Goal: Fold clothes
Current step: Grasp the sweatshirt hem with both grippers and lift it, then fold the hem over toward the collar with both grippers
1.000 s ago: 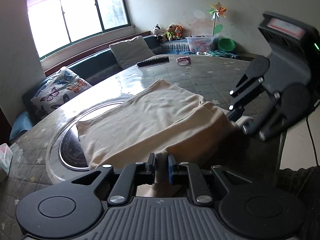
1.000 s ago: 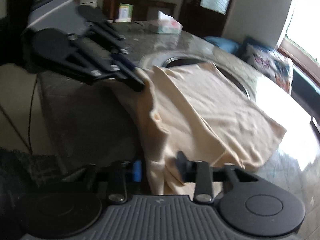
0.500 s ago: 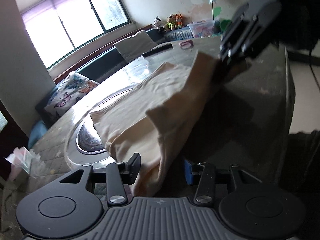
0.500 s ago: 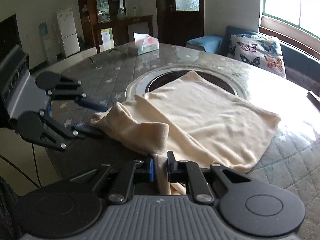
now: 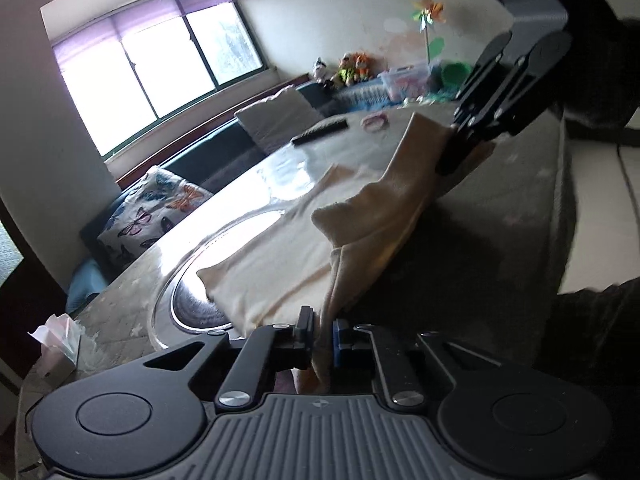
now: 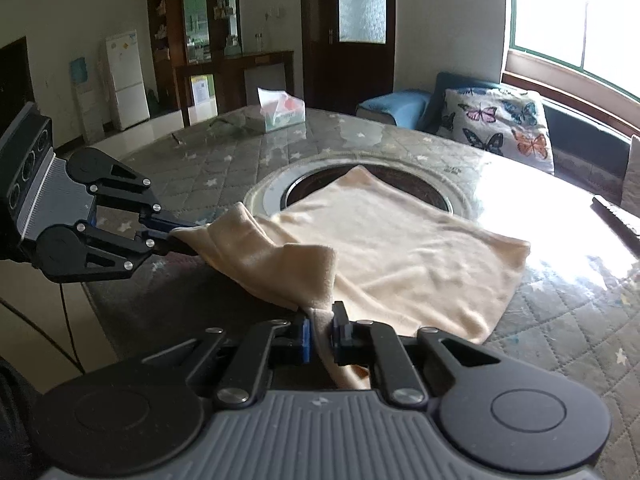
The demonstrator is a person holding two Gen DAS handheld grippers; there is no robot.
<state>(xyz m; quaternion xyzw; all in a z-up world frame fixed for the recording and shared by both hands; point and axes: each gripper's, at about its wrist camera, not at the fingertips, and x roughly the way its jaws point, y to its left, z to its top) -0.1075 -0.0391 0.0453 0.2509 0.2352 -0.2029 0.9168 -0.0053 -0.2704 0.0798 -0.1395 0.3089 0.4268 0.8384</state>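
Both the left hand-held gripper and right hand-held gripper pinch the cream garment's lifted near edge; next, I judge, carry it forward across the surface.

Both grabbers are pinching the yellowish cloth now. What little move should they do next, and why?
Probably carry the pinched edge forward over the rest. The left gripper and right gripper are each shut on the near edge of the cream garment, lifted off the table, while the far part lies flat, so laying it over would make the fold.
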